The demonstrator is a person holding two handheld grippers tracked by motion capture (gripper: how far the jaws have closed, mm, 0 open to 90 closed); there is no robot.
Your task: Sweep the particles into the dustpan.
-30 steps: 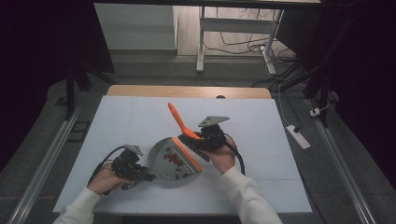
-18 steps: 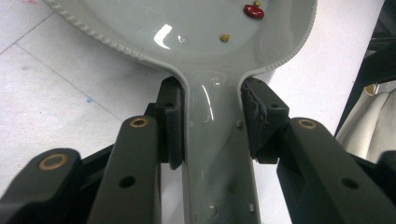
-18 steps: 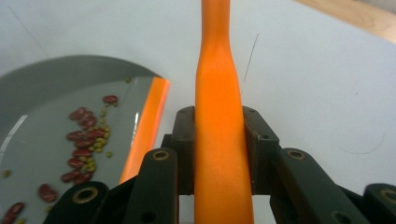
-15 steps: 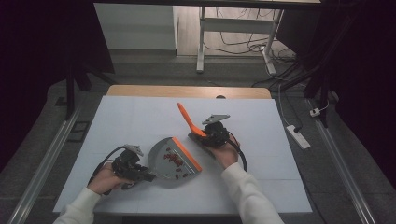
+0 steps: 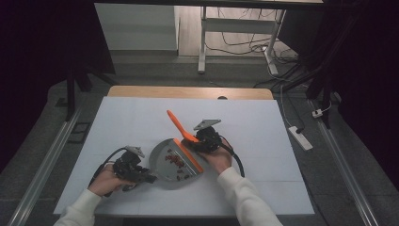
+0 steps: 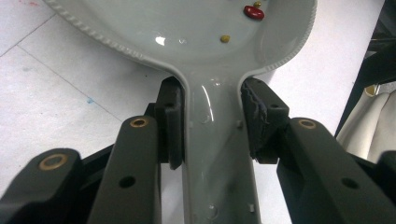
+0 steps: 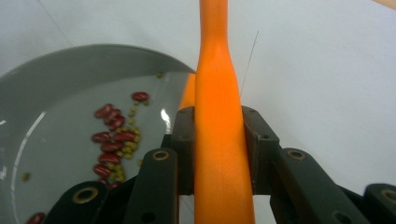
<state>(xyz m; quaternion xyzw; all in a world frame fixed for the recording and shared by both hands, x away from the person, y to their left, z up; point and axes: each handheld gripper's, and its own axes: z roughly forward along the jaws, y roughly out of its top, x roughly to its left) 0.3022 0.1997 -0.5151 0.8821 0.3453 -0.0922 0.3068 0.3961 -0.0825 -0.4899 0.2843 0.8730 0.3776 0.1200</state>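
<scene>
I read no labels; my left gripper (image 5: 149, 178) clamps the grey dustpan (image 5: 165, 156) holding red beans (image 5: 175, 161), my right gripper (image 5: 194, 140) clamps the orange brush (image 5: 178, 125)

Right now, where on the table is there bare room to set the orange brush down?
The white table top is bare across its far half, beyond the orange brush, and along the right side past the right gripper. It is crowded at the near middle: the grey dustpan with beans, held by the left gripper, sits against the brush.
</scene>
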